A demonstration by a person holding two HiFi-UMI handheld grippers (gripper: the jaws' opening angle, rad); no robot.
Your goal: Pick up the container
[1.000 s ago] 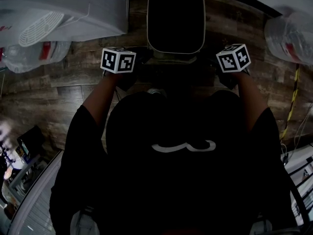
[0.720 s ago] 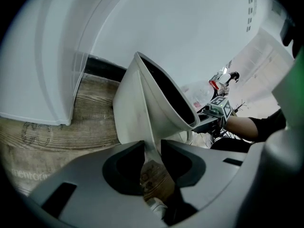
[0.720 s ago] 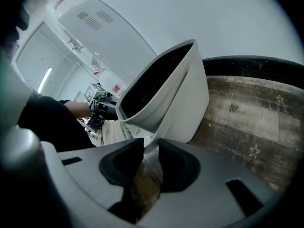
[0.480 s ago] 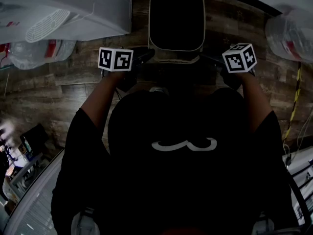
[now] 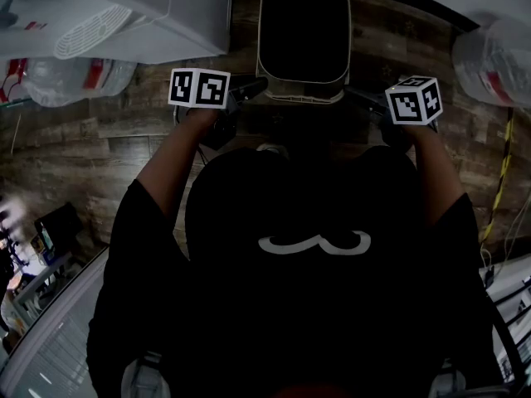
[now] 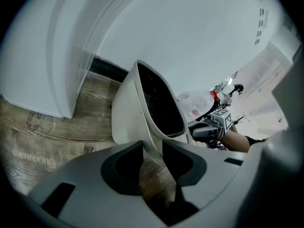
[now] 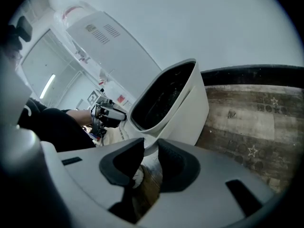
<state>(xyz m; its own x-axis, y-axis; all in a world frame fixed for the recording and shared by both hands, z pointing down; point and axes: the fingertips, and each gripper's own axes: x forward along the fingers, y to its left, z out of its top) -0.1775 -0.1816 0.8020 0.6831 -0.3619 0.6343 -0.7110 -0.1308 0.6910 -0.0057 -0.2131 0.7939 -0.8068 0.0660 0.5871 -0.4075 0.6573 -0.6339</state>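
Though faint, "mentoring" on floor (image 6: 42, 127) beside container (image 6: 126, 113).

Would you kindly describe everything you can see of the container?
The container is a cream, plastic-looking bin with a rounded-rectangular mouth, a lipped rim and a dark inside; any contents cannot be made out. Its mouth faces up, above a wood-patterned floor. The left gripper has the bin's side wall between its jaws, which have just been opening a little. The right gripper grips the opposite rim.
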